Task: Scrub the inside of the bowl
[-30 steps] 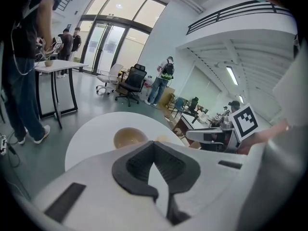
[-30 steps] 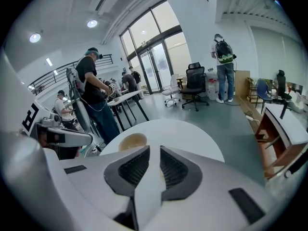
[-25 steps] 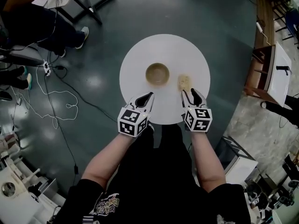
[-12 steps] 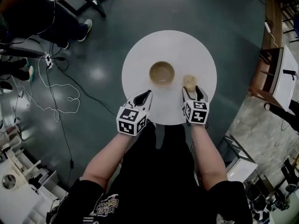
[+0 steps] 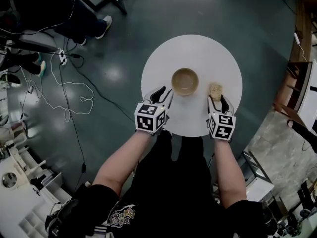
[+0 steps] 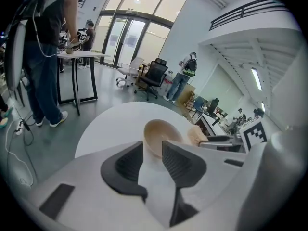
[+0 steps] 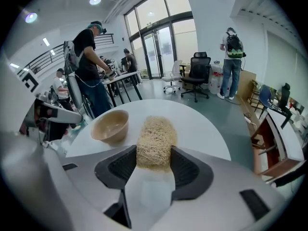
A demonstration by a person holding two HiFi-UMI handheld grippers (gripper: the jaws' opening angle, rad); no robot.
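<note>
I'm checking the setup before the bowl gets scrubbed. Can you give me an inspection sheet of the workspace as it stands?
Surface: round white table, holding only the job's things.
Job's things: bowl upright mid-table, empty; scrubber lying to its right, apart from it.
Clutter: nothing seen.
Grippers: left gripper open, jaws just opened, nothing between them, bowl just ahead; right gripper open, jaws just closing around the scrubber's near end, not visibly squeezing it.
Cables: white cable looped on the floor left of the table.
Surroundings: bystander by a desk; office chair beyond.
</note>
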